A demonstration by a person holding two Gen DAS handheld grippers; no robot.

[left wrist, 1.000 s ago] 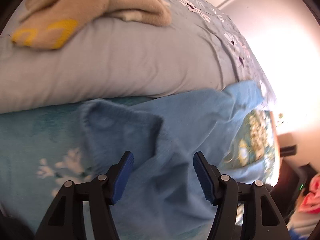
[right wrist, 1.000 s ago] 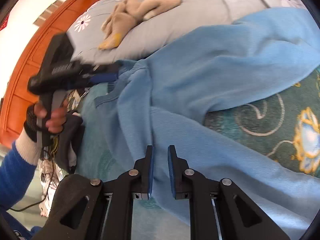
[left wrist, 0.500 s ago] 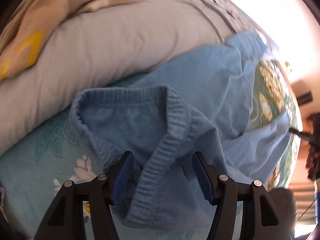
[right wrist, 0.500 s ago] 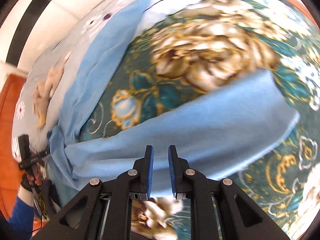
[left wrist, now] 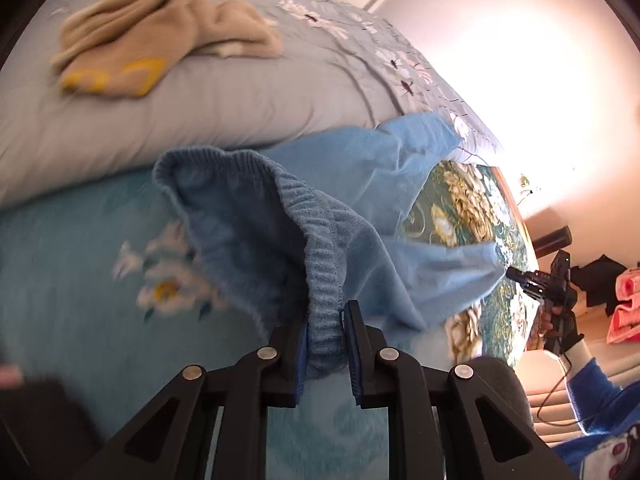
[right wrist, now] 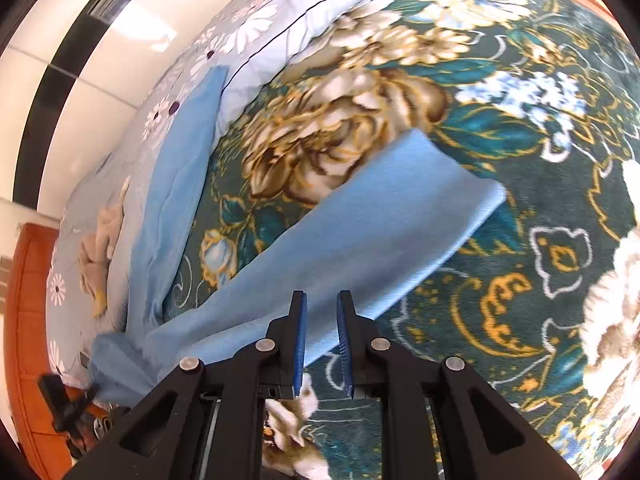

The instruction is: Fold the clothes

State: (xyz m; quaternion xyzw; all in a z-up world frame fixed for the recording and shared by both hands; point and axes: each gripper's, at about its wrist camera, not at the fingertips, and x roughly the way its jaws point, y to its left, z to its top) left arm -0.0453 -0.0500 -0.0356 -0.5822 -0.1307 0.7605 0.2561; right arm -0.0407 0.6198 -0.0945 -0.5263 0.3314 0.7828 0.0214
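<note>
Blue trousers [left wrist: 360, 184] spread across bed [left wrist: 80, 260], legs toward the far edge. Left hand-held gripper [left wrist: 326, 320] closing on ribbed waistband [left wrist: 320, 280]. Right hand-held gripper [right wrist: 320, 320], nearly closed, empty, over one leg [right wrist: 360, 240]; only left view shows beige garment's yellow print [left wrist: 160, 36].

Bedroom, bed [right wrist: 520, 128] fills most of both views, strong glare on far wall.
Bed covered by dark teal floral blanket [right wrist: 500, 60] and grey-blue flowered quilt [left wrist: 248, 92]; lighter teal flowered cover [left wrist: 80, 264] at near end. Orange-brown wooden headboard [right wrist: 28, 320] at bed's end. Cream wall [right wrist: 116, 44] with dark stripe behind bed. Opposite side: overexposed white wall [left wrist: 520, 80], pale wood floor [left wrist: 600, 320] beside bed, pink cloth pile [left wrist: 624, 300] and dark clothes [left wrist: 596, 276] there.
</note>
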